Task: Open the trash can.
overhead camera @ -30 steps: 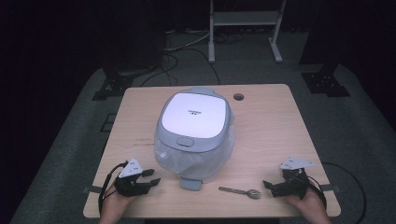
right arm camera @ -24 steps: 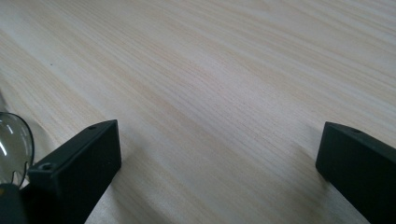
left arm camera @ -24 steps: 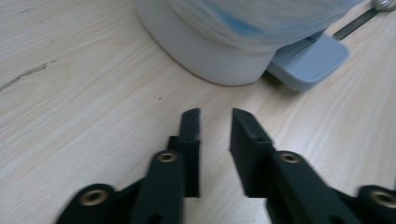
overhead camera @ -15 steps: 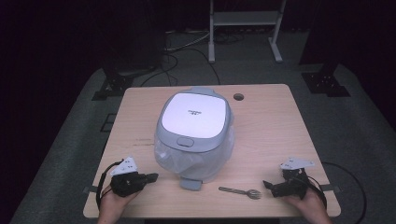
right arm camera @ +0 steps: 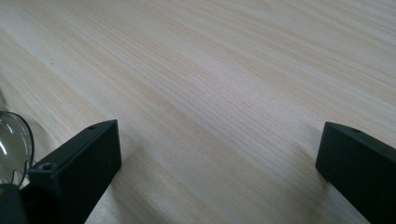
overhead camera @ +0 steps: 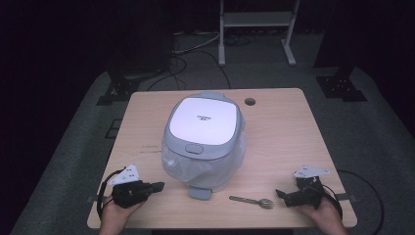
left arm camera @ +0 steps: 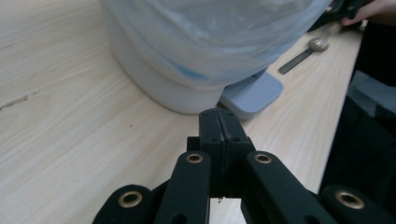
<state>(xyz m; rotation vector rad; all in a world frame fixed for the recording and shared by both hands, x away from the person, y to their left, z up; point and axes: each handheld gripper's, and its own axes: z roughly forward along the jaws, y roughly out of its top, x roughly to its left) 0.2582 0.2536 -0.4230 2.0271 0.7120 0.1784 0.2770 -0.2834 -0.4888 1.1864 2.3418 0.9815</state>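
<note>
**Two grippers at rest beside a covered cooker**

A rice cooker (overhead camera: 203,142), lid down and wrapped low in a clear plastic bag (overhead camera: 191,169), sits mid-table (overhead camera: 284,127). A fork (overhead camera: 252,201) lies near the front edge, between the cooker and the right gripper (overhead camera: 283,194), whose jaws stand wide apart over bare wood, probably ready to take it. The left gripper (overhead camera: 155,186), jaws pressed together and empty, points at the cooker's base, apparently waiting.

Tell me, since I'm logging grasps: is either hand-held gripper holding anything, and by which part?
Nothing is held. The left hand-held gripper is shut on nothing beside the rice cooker; the right hand-held gripper is open over bare table, near the spoon.
</note>
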